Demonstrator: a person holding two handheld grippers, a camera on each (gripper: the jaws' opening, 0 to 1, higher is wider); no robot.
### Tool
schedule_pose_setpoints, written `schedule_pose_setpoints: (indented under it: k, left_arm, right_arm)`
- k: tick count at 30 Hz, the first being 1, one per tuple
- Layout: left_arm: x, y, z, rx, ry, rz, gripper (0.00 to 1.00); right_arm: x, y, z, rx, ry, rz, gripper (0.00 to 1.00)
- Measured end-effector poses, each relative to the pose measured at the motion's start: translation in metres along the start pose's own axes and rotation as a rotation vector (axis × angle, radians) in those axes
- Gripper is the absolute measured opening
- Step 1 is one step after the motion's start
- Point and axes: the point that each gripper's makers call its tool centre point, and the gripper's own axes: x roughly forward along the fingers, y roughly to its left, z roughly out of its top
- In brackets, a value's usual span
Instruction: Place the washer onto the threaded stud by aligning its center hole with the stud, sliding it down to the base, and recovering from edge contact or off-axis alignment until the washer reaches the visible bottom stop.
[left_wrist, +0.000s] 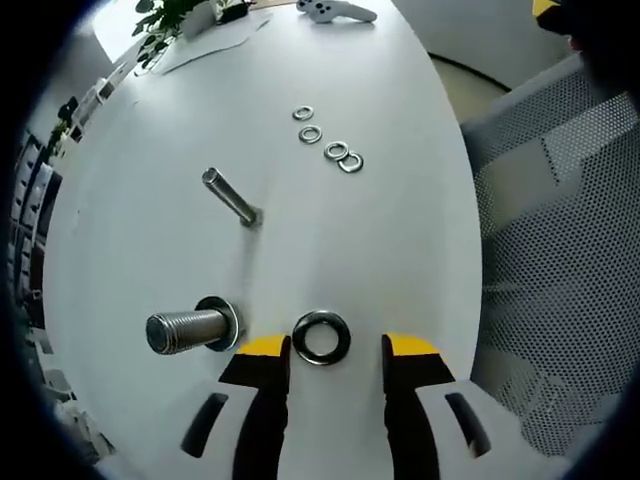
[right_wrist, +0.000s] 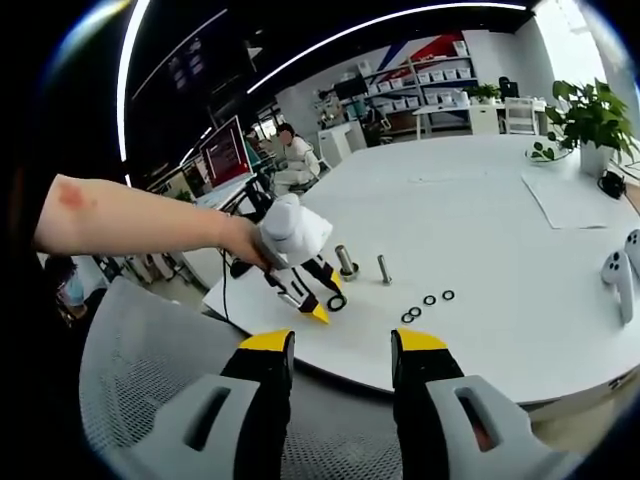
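A thick threaded stud stands on the white table with a ring at its base. Just right of it a large steel washer lies flat on the table. My left gripper is open, its yellow tips on either side of the washer and not touching it. A thinner stud stands farther off. In the right gripper view a person's hand holds the left gripper over the washer, beside the thick stud. My right gripper hangs open off the table's edge, holding nothing.
Several small washers lie in a row beyond the thin stud. A white controller, a sheet of paper and a potted plant sit at the table's far side. A grey mesh chair stands by the table's edge.
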Motion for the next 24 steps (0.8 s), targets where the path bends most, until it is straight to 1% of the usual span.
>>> schedule_pose_setpoints:
  k: [2,10,17,21,24]
  left_arm:
    - [0.0002,-0.0001,0.0003,0.014,0.007,-0.002,0.35]
    - [0.0001,0.0003,0.0001,0.009,0.028,-0.003,0.35]
    - [-0.0002,-0.0002,-0.0002,0.01,0.031,-0.005,0.35]
    - [-0.0006,0.0048,-0.0003,-0.003,0.024,0.0,0.3]
    - [-0.0007,0.0054,0.0,-0.008,0.02,0.0,0.28]
  right_arm:
    - [0.0,0.0,0.0,0.0,0.0,0.0,0.41]
    - [0.0,0.0001,0.0001,0.0,0.0,0.001,0.41]
    - [-0.0001,-0.0002,0.0004,0.002,-0.002,0.0,0.41]
    - [-0.0002,0.0,0.0001,0.001,0.0,0.0,0.41]
    - [-0.0003,-0.0003,0.0,0.002,-0.001,-0.001,0.41]
